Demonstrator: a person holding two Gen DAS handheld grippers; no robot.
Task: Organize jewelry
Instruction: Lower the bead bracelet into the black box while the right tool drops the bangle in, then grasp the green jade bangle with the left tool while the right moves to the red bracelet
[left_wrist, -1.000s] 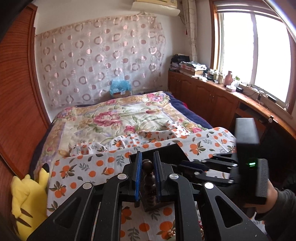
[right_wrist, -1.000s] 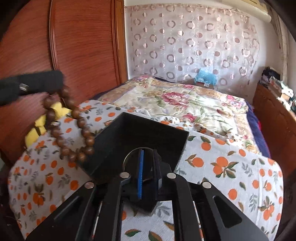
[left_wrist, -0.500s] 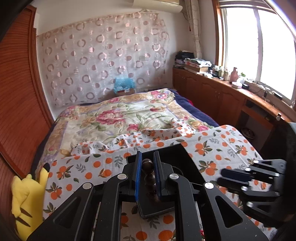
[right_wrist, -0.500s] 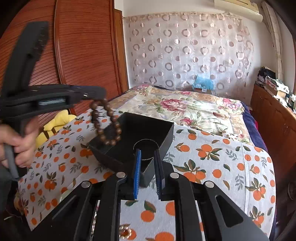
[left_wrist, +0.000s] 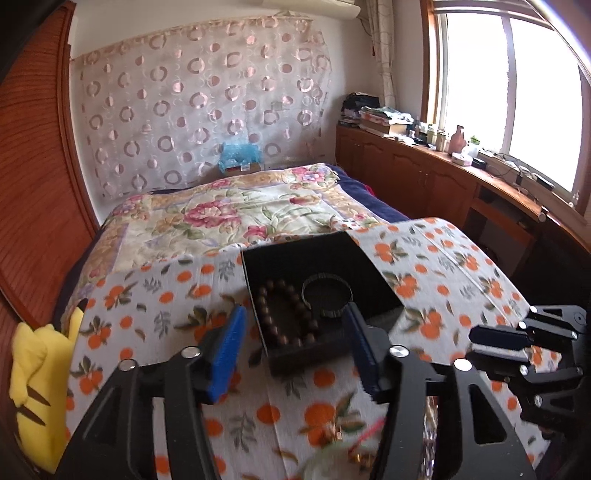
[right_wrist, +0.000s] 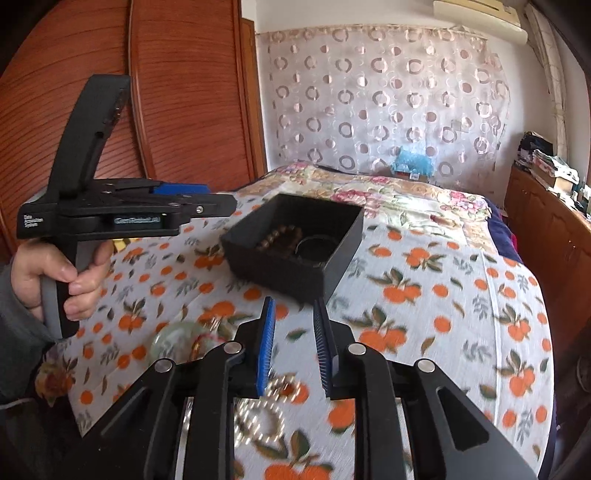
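Looking along two hand-held grippers over a bed spread with an orange-print cloth (left_wrist: 173, 295). Sitting on that cloth, a black open box (left_wrist: 314, 258), holding a wooden bead bracelet (left_wrist: 284, 317) along its left side and a thin dark bangle (left_wrist: 327, 295) just beside it on the right, the two touching or nearly so. Hovering in front of the box, the left gripper (left_wrist: 293, 350), jaws having just been opening, now standing wide apart with nothing between the blue pads, the beads lying loose in the box beyond them. Pointing down at the cloth nearer the camera, the right gripper (right_wrist: 293, 347), jaws having just been opening, parted a little and gripping nothing. Lying under and just before its fingers, a pale beaded chain (right_wrist: 258, 417), blurred, and to the left a greenish round piece (right_wrist: 173, 339). Wrapping the left gripper's handle, a hand (right_wrist: 62, 277) in a grey sleeve. Resting at the bed's left edge, a yellow plush toy (left_wrist: 33, 369).
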